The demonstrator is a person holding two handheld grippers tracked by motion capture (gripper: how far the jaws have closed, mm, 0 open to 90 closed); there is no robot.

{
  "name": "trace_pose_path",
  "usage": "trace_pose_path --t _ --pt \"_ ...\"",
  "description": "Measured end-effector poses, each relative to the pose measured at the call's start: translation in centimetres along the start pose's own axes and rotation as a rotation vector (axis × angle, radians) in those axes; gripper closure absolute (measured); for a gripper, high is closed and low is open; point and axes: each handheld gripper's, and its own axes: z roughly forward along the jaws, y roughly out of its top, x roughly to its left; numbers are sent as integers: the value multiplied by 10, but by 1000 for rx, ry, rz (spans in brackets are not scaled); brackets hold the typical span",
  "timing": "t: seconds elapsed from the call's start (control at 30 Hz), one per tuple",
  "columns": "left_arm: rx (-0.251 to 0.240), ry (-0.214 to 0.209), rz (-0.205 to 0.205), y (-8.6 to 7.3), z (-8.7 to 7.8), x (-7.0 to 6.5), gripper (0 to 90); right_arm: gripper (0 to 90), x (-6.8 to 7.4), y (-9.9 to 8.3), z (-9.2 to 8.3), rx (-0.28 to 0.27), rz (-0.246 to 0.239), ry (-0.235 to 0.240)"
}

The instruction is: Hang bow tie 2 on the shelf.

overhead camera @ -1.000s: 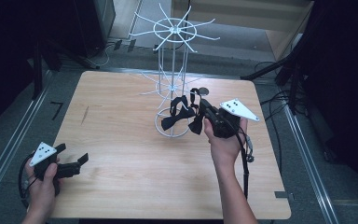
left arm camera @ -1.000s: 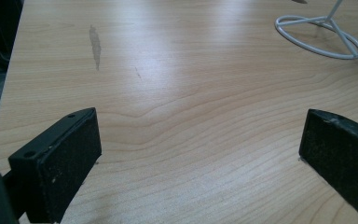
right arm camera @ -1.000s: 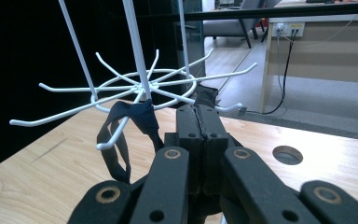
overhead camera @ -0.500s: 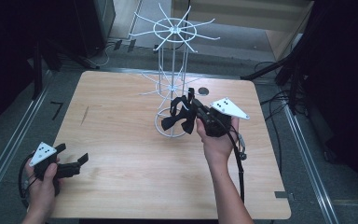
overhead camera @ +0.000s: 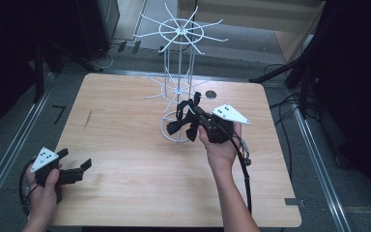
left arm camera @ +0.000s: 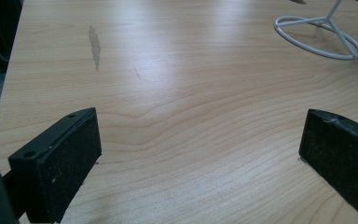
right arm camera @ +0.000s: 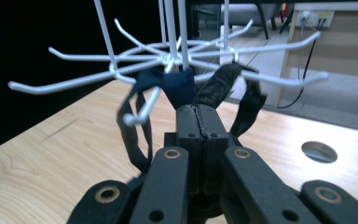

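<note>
My right gripper (overhead camera: 193, 117) is clamped on a dark strappy piece of fabric (right arm camera: 179, 88), holding it up against the lower hooks of the white wire rack (overhead camera: 178, 87) mid-table. My left gripper (overhead camera: 70, 170) rests spread wide, holding nothing, at the wooden table's (overhead camera: 125, 145) near-left corner, well apart from the rack.

Bright overhead light glares on the table (left arm camera: 177, 42); surroundings dark, the strap (right arm camera: 242, 102) motion-blurred.
</note>
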Motion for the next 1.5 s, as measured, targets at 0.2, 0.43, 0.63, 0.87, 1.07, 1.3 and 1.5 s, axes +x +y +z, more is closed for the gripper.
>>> trace_pose_path --t 0.2,0.43,0.63,0.87,1.07,1.3,1.5 --pt "1 -1 1 0 0 0 0 885 -4 -7 4 21 17 13" --pt "0 0 2 0 0 0 0 764 -7 -11 4 18 26 17" --pt "0 0 2 0 0 0 0 515 -12 -16 0 12 32 15" --pt "2 2 0 0 0 0 0 343 -19 -21 -10 9 27 3" --pt "3 2 2 0 0 0 0 298 -28 -28 -19 9 55 12" --pt "3 2 2 0 0 0 0 186 -36 -36 -27 16 56 5" --pt "3 2 3 0 0 0 0 134 -43 -43 -35 28 64 7"
